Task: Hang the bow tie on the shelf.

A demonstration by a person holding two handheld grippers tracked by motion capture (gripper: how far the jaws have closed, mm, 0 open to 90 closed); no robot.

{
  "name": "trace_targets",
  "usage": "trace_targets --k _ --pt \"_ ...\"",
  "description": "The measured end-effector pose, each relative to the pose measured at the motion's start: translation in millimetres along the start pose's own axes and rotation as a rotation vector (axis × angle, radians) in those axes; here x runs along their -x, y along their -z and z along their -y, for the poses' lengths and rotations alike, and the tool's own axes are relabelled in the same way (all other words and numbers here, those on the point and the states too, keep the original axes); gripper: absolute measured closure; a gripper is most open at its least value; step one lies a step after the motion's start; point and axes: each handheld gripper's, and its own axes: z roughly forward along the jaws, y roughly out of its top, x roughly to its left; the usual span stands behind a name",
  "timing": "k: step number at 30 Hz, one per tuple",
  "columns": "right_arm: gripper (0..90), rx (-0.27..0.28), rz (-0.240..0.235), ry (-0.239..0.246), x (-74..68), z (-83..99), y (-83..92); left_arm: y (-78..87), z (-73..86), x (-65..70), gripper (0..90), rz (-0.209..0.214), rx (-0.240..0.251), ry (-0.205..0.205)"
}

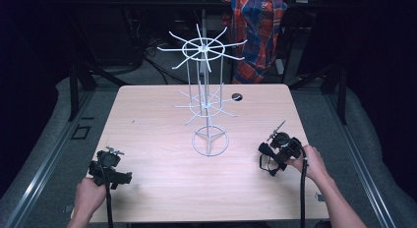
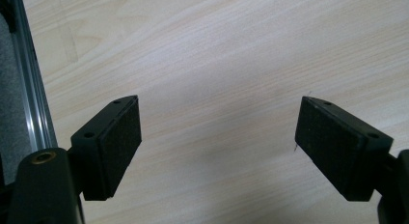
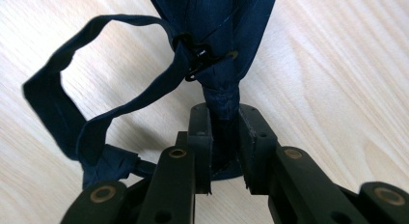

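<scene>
My right gripper (image 3: pixel 224 115) is shut on the middle knot of a dark blue bow tie (image 3: pixel 217 21), which lies on the wooden table (image 3: pixel 337 64). The tie's neck strap (image 3: pixel 62 113) loops out to the left, with a small black clasp on it near the knot. In the high view this gripper (image 1: pixel 276 152) sits at the table's right, held by a hand, with the bow tie (image 1: pixel 266 150) at its left end. My left gripper (image 2: pixel 217 137) is open, its pads wide apart over bare wood. It rests near the front left (image 1: pixel 109 168) in the other hand.
A white wire display stand (image 1: pixel 206 95), with two tiers of radiating hooks and a ring base, rises at the table's centre. A dark round hole (image 1: pixel 237 97) lies behind it. A plaid cloth (image 1: pixel 258 31) hangs beyond the far edge. A metal rail (image 2: pixel 29 89) borders the table's left.
</scene>
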Motion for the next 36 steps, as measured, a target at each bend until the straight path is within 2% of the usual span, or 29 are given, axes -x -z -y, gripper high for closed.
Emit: trace_targets --k 2,3,5,7,13,14,15,21,23,36 --pt "77.3 0.042 -0.015 -0.045 0.1 2.5 1.0 -0.3 -1.2 0.5 16.8 0.003 -0.002 -0.003" --pt "77.4 0.03 -0.015 -0.04 1.6 2.9 4.0 -1.4 -3.7 1.8 16.8 0.004 -0.002 -0.01" --pt "77.5 0.042 -0.019 -0.052 1.8 3.9 5.5 -2.1 -5.0 2.7 16.8 0.008 -0.002 -0.012" --pt "77.6 0.098 -0.039 -0.123 0.8 8.1 7.5 -3.4 -8.0 4.4 16.8 0.01 -0.002 -0.022" --pt "77.6 0.09 -0.048 -0.138 6.6 12.2 17.2 -6.1 -15.2 9.6 16.8 0.014 -0.003 -0.048" --pt "77.6 0.133 -0.05 -0.18 5.7 14.3 18.5 -6.4 -15.8 10.3 16.8 0.015 0.0 -0.049" --pt "77.6 0.123 -0.055 -0.169 7.2 14.3 20.6 -6.0 -16.7 11.0 16.8 0.017 -0.001 -0.052" --pt "77.6 0.159 -0.071 -0.198 7.1 14.6 25.6 -5.9 -17.7 12.7 16.8 0.018 -0.001 -0.057" --pt "77.6 0.185 -0.063 -0.204 6.4 12.4 28.1 -5.9 -16.7 12.5 16.8 0.017 0.0 -0.051" --pt "77.5 0.257 -0.07 -0.212 3.7 -5.9 40.2 -3.6 -12.4 9.8 16.8 0.012 -0.002 -0.04"
